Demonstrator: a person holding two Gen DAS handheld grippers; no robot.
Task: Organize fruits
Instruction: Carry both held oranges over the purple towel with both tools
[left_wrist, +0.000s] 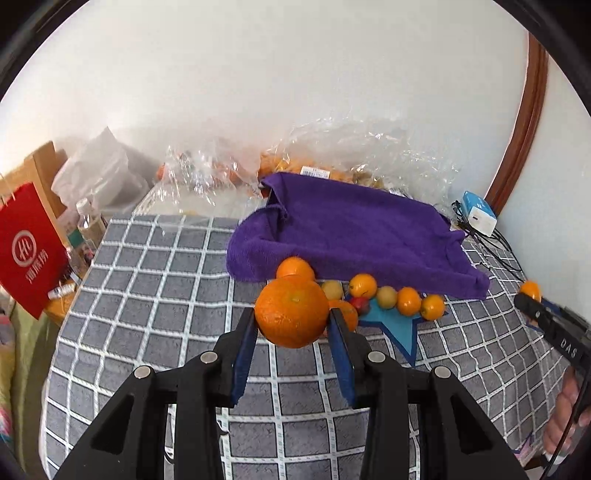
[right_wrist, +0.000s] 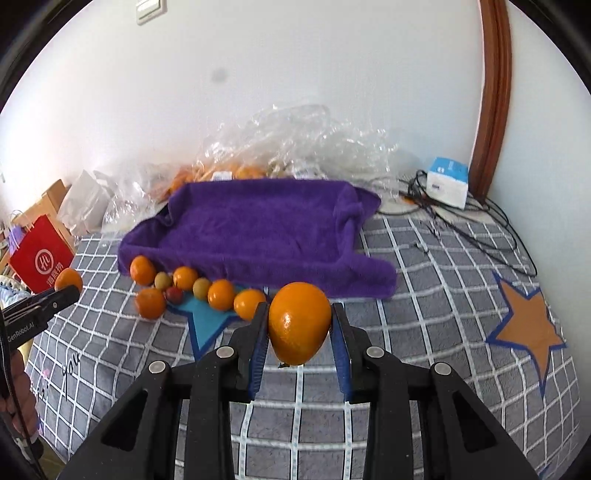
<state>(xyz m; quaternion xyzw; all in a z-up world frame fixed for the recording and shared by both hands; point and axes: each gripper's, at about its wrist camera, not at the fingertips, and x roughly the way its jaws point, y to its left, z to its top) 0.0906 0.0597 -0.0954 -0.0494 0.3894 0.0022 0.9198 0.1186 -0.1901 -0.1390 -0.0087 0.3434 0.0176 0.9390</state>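
Note:
My left gripper (left_wrist: 292, 321) is shut on a large orange (left_wrist: 291, 312), held above the checked cloth. My right gripper (right_wrist: 300, 319) is shut on another orange (right_wrist: 299, 321); it also shows at the right edge of the left wrist view (left_wrist: 530, 291). Several small oranges (right_wrist: 221, 294), yellow-green fruits (right_wrist: 201, 288) and one red fruit (right_wrist: 173, 294) lie in a row in front of a purple towel-lined tray (right_wrist: 258, 229). The same row (left_wrist: 408, 301) and the tray (left_wrist: 354, 229) show in the left wrist view.
A grey checked cloth (right_wrist: 424, 295) with a blue star (right_wrist: 207, 325) and an orange star (right_wrist: 524, 325) covers the table. Clear plastic bags of fruit (right_wrist: 295, 147) lie behind the tray. A white-blue box (right_wrist: 447, 181) and cables (right_wrist: 491, 236) are at back right. A red bag (left_wrist: 29, 251) stands left.

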